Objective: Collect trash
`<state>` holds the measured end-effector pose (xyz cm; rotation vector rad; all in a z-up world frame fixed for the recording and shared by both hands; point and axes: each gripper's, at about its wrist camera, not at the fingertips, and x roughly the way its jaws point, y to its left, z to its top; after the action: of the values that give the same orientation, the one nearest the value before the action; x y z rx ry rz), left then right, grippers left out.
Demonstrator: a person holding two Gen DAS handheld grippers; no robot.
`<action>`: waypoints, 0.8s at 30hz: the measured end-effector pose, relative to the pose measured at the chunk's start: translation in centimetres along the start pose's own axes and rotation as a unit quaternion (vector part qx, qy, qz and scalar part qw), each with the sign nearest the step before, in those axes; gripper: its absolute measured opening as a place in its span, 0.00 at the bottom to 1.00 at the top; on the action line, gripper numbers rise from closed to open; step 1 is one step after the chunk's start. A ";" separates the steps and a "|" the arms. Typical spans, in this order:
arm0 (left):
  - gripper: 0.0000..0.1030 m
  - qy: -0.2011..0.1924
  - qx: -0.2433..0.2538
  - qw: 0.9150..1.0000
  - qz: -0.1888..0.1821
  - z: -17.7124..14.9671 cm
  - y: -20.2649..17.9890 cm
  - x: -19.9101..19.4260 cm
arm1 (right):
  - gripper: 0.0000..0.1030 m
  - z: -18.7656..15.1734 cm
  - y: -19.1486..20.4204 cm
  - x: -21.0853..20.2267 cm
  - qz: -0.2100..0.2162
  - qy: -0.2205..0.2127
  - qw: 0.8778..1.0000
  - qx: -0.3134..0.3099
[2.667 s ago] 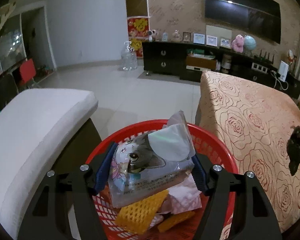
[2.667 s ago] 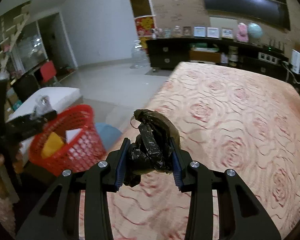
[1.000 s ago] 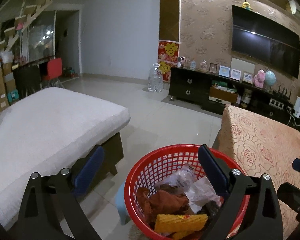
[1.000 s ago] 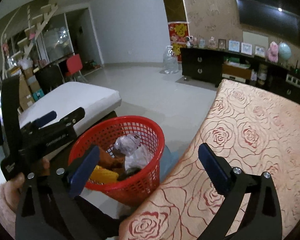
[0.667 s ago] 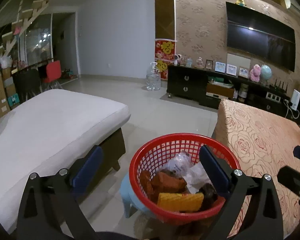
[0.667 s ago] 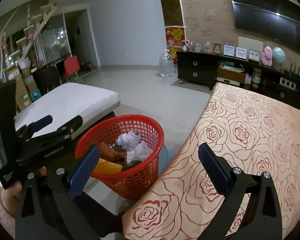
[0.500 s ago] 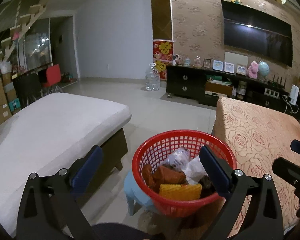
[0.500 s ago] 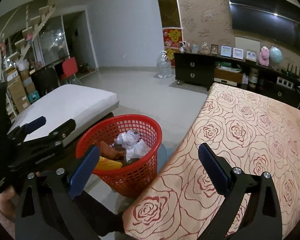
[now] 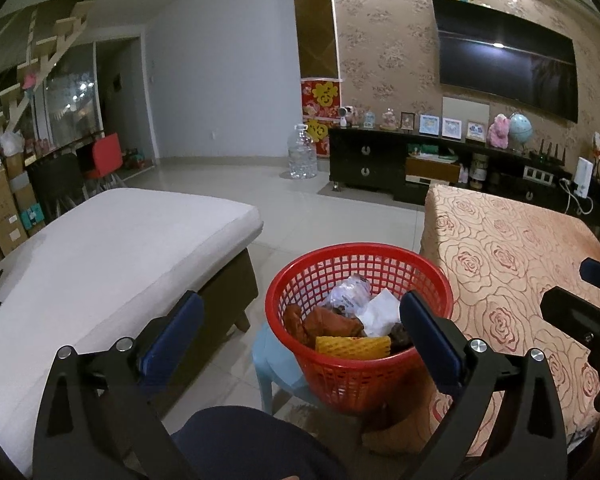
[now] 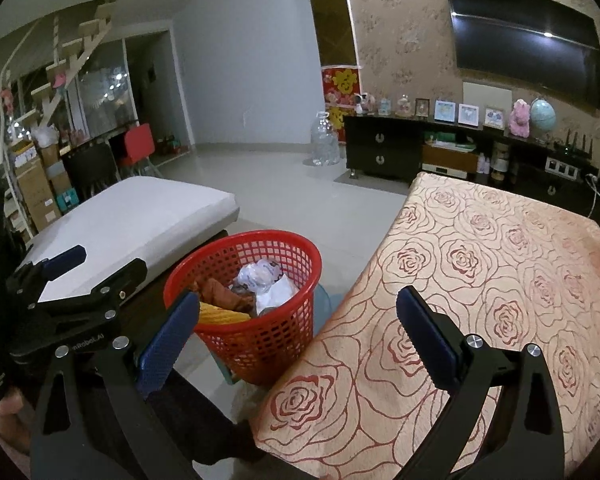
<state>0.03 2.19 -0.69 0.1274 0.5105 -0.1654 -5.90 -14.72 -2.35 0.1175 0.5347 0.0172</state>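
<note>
Both grippers have drawn back and up since the earlier frames, when each clamped a piece of trash; now the left gripper (image 9: pixel 298 322) and right gripper (image 10: pixel 296 316) hang spread wide with nothing between their blue pads. Below them the red basket (image 9: pixel 342 374) stands upright on a pale blue stool (image 9: pixel 274 364), just beside the corner of the rose-patterned table (image 10: pixel 480 280).

Only the left wrist view shows the stool's leg and seat clearly, while the right wrist view catches just a sliver of blue behind the basket. It alone shows the left gripper from the side (image 10: pixel 66 286).

Inside the basket, the yellow foam net (image 9: pixel 352 346) lies flat, long axis left to right (the dark lumps beside it are hard to identify). A crumpled wrapper (image 9: pixel 350 290) rests toward the back.
</note>
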 end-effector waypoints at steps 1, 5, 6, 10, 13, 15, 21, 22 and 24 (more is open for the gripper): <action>0.92 0.000 0.000 1.000 0.001 -0.1 -0.1 -0.1 | 0.93 0.0 0.0 -0.1 0.000 -0.001 1.000 0.001; 0.92 -0.001 -0.001 1.000 -0.002 -0.1 -0.2 -0.4 | 0.93 -0.3 0.0 -0.2 0.001 -0.001 1.000 0.002; 0.92 0.000 -0.002 1.000 -0.003 0.0 -0.2 -0.4 | 0.93 -0.3 0.1 -0.2 0.001 -0.001 1.000 0.002; 0.92 0.001 -0.002 1.000 -0.004 -0.1 -0.2 -0.5 | 0.93 -0.5 0.0 -0.3 0.001 -0.001 1.000 0.001; 0.92 0.001 -0.001 1.000 -0.004 -0.1 -0.3 -0.6 | 0.93 -0.5 0.1 -0.3 0.000 -0.002 1.000 0.002; 0.92 0.001 -0.001 1.000 -0.004 -0.1 -0.4 -0.6 | 0.93 -0.6 0.0 -0.4 0.000 -0.002 1.000 0.003; 0.92 0.001 -0.001 1.000 -0.004 -0.1 -0.3 -0.6 | 0.93 -0.7 -0.2 -0.6 -0.001 -0.003 1.000 0.004; 0.92 0.001 -0.001 1.000 -0.004 -0.1 -0.4 -0.6 | 0.93 -0.7 -0.2 -0.6 -0.001 -0.003 1.000 0.004; 0.92 0.001 -0.002 1.000 -0.005 -0.1 -0.3 -0.6 | 0.93 -0.6 -0.2 -0.7 -0.001 -0.004 1.000 0.003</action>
<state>-0.58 1.94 -0.51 0.1216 0.5144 -0.1739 -6.80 -14.89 -2.59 0.1232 0.5274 0.0127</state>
